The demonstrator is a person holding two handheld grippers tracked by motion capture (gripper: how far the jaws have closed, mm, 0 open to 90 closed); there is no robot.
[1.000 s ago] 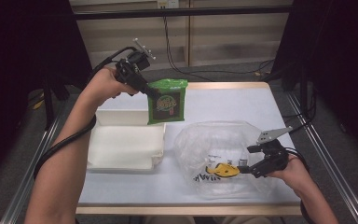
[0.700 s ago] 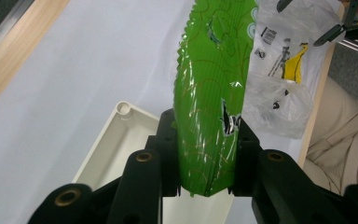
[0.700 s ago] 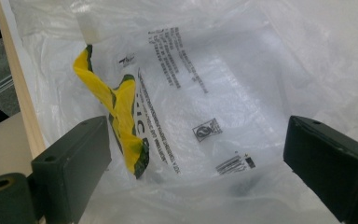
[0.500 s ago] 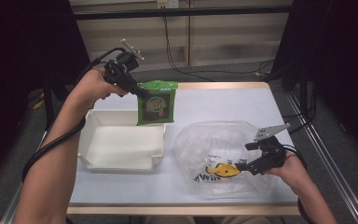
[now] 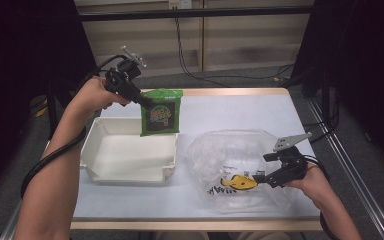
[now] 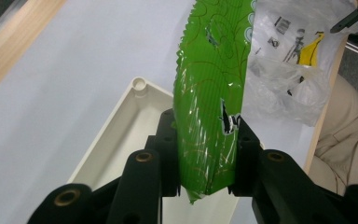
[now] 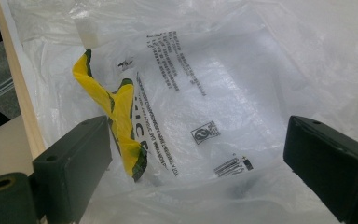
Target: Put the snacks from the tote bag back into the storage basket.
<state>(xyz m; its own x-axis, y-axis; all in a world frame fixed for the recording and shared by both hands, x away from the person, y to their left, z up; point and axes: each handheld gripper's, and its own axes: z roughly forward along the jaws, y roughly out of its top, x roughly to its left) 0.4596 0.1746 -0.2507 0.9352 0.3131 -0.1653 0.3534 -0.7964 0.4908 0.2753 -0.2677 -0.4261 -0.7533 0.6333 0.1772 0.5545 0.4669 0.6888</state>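
Note:
A green snack bag [image 5: 161, 112] hangs upright over the far right corner of the white tray [image 5: 96, 150]. My left gripper [image 5: 147, 102] is shut on its top edge. In the left gripper view the black jaws pinch the green bag [image 6: 212, 107] above the tray [image 6: 121, 135]. A crumpled clear plastic bag [image 5: 235, 160] with a yellow print [image 5: 240, 183] lies on the table at the right. My right gripper [image 5: 260, 179] is low at the bag's near right side, beside the print. It is open, jaws wide apart over the plastic bag [image 7: 205, 84], with nothing clamped between them.
The white tabletop [image 5: 230, 112] has a wooden rim [image 5: 230, 92] at the far side. Cables trail from both grippers. A metal rail [image 5: 350, 165] runs along the right of the table, and dark space lies beyond both sides.
My left gripper has carried the green bag to the left, from mid-table to above the tray's corner. The right gripper has stayed almost still at the plastic bag.

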